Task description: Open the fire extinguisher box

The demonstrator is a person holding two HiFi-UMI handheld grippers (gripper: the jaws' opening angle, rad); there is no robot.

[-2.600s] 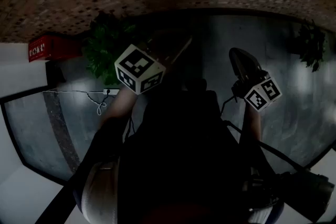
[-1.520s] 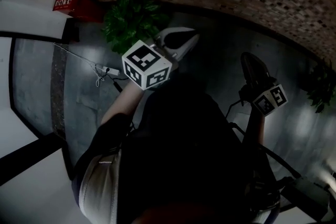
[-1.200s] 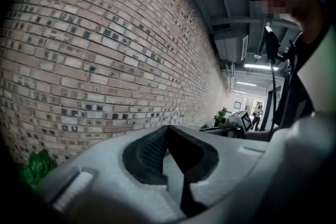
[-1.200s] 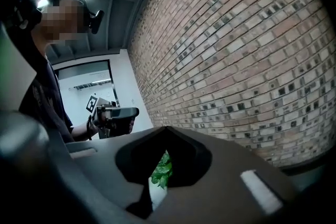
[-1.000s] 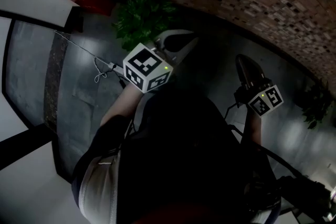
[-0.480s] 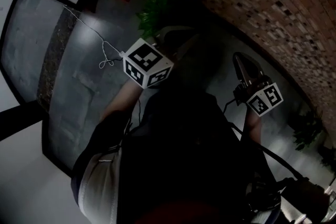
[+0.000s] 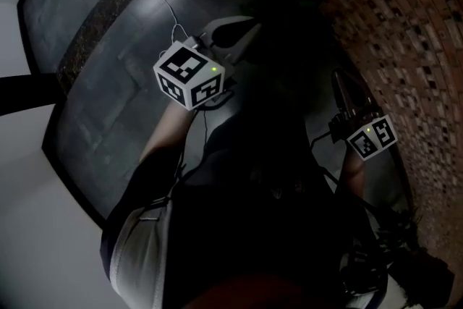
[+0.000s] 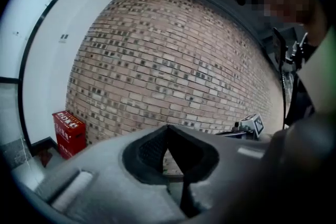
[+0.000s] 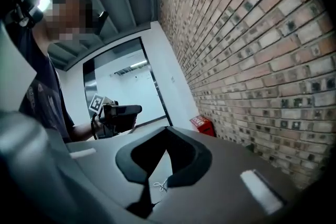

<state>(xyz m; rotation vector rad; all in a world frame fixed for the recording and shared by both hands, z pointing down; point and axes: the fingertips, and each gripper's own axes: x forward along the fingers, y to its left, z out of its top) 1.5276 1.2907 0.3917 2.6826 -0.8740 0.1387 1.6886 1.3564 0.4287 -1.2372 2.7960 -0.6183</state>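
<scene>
Both empty here: the left hand-held gripper (image 8: 168,127) was pressed together with nothing in it, and the right hand-held gripper (image 9: 167,129) was closed up just the same, each well apart from the target. The approach looked like the step in hand, and the next move called for getting close and spreading a pair of jaws for the door. The fire extinguisher box (image 8: 68,134) stood on the floor against the brick wall (image 8: 173,60), near the white corner: red, white lettering, latch too small to read
</scene>
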